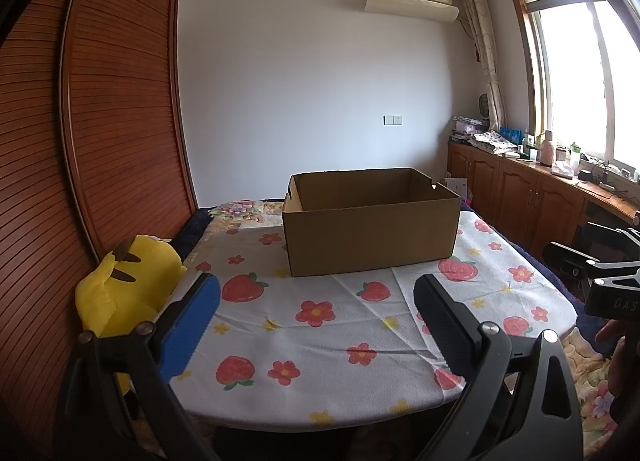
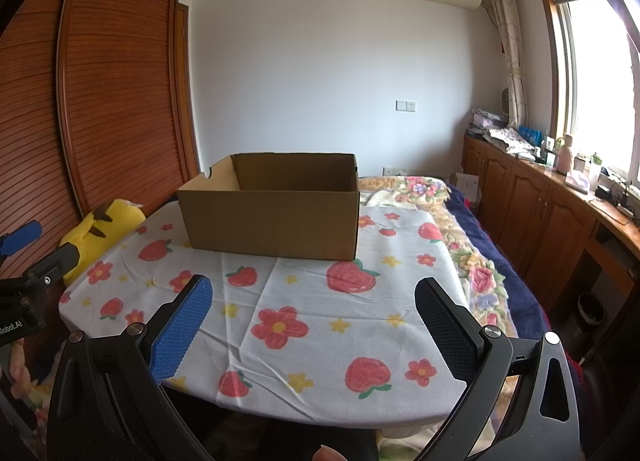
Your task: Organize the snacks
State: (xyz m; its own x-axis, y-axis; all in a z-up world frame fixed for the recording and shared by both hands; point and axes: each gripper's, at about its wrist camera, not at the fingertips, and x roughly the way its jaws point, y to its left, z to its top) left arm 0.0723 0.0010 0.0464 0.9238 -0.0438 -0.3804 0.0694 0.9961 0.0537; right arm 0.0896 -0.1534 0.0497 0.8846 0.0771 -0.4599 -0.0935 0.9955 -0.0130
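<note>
An open brown cardboard box (image 1: pixel 370 237) stands on the far part of a table covered with a white strawberry-and-flower cloth (image 1: pixel 320 341). It also shows in the right wrist view (image 2: pixel 272 221). Its inside floor is hidden; I see no snacks in either view. My left gripper (image 1: pixel 316 293) is open and empty, held above the near half of the table. My right gripper (image 2: pixel 314 293) is open and empty, also above the near half. Each gripper shows at the edge of the other's view.
A yellow plush toy (image 1: pixel 124 285) sits at the table's left edge beside a wooden slatted wardrobe (image 1: pixel 112 109). A flowered bed (image 2: pixel 472 245) lies to the right. Wooden cabinets (image 2: pixel 532 205) with clutter run under the window.
</note>
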